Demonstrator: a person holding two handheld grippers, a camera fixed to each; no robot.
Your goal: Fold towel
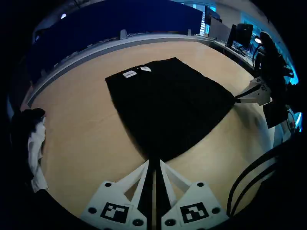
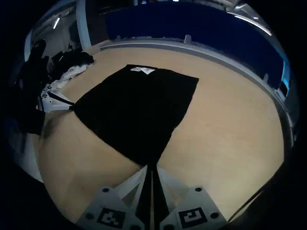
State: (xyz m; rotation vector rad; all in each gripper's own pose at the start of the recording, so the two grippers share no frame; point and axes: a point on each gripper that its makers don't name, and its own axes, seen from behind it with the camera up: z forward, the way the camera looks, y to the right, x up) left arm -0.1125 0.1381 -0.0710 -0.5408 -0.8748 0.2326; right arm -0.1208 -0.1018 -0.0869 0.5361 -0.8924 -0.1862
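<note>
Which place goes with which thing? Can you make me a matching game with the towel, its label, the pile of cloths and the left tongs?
Things:
1 black towel
2 white label
3 pile of cloths
4 left tongs

Places:
A at the edge of the table
B spread flat in the middle of the table
C closed on the towel's near corner
D on the towel's far edge

Pairs: 1-B, 2-D, 3-A, 4-C

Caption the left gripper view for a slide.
Left gripper and right gripper each pinch a corner of the black towel, flat on the table.
</note>
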